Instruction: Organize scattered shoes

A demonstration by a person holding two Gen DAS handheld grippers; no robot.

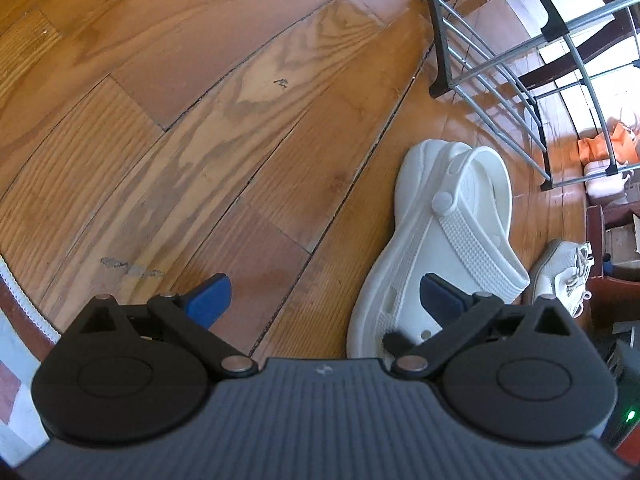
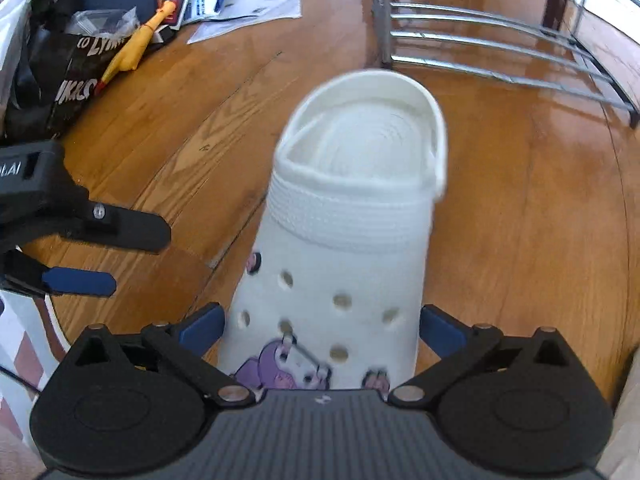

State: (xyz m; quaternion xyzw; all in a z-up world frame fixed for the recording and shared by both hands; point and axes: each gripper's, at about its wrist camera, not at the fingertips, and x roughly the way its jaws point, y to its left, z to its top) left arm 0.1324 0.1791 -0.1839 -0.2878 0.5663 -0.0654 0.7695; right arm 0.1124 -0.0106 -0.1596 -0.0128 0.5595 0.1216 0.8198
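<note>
R gripper tilted down, jaws pinching white clog by toe; L gripper low over floor, jaws spread, empty.

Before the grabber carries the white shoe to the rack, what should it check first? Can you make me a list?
1. Right gripper straddles the white clog: ok, a blue finger sits on each side.
2. Firm squeeze on the clog: cannot tell, the clog looks blurred and contact is unclear.
3. Left gripper free to help: ok, it is open and holds nothing.
4. Metal rack in sight ahead: ok.
5. Floor path to the rack clear: ok, only bare wood floor shows between.
6. Second clog found: ok, it lies on the floor near the left gripper.
</note>
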